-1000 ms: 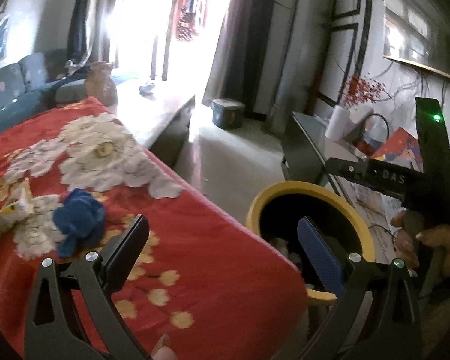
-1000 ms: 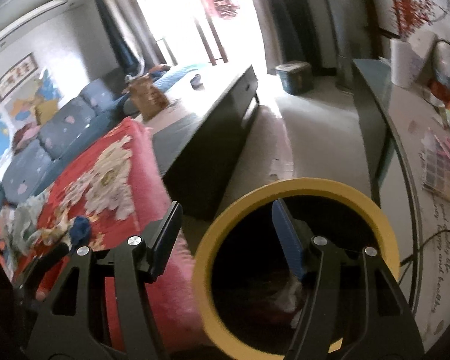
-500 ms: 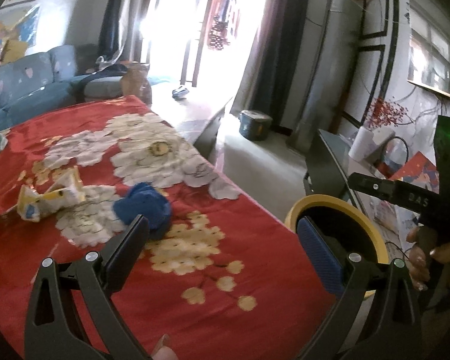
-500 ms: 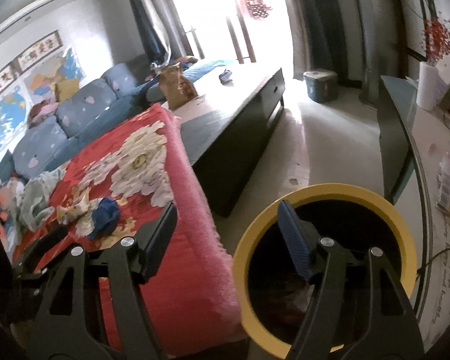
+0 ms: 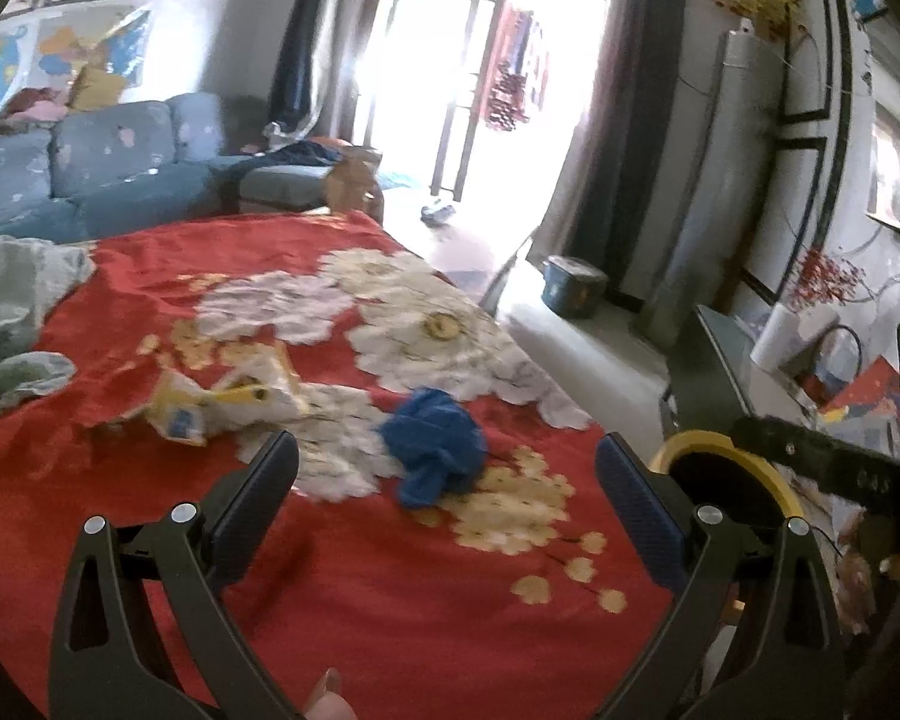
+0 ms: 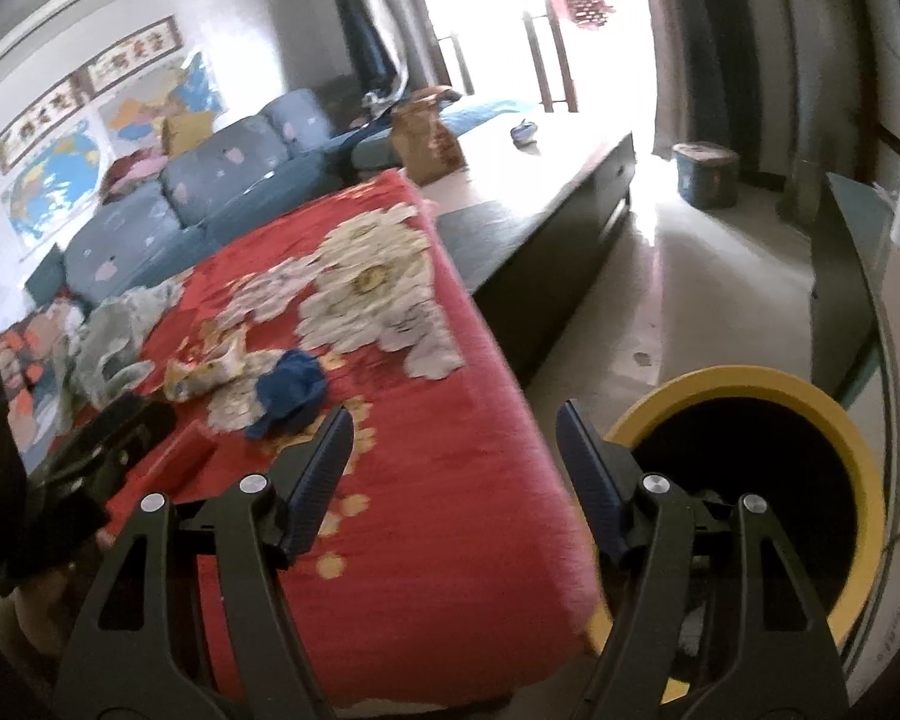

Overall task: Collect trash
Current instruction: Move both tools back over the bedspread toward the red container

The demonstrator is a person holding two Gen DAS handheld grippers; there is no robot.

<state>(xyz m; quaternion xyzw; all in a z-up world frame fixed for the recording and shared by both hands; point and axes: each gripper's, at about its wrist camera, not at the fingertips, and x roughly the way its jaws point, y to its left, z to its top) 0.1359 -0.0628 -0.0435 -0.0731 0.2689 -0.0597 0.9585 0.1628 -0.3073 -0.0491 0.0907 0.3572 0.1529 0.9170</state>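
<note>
While both grippers hang over the near edge of the red flowered blanket point(image 5: 390, 630), neither one holds anything. Left gripper point(image 5: 447, 486) — jaws spread wide, only blanket showing between them. Right gripper point(image 6: 453, 456) — jaws apart too, nothing between the pads, blanket edge and floor in the gap.

Trash on the blanket: a crumpled blue wad point(image 5: 435, 447) just ahead of the left gripper's fingers, roughly centred in their gap but apart from both pads. Beside it, further left in the left wrist view, a torn white-and-yellow wrapper point(image 5: 210, 405) lying flat. Both also visible from the right wrist, up and left of that gripper's left finger.

A pale green cloth point(image 5: 12, 324) is bunched at the blanket's far left edge, well apart from the wad.

Bin: black with a yellow rim point(image 6: 810, 408), standing on the floor against the blanket's right side, just right of the right gripper's right finger. Some pale scraps show inside, low down.
</note>
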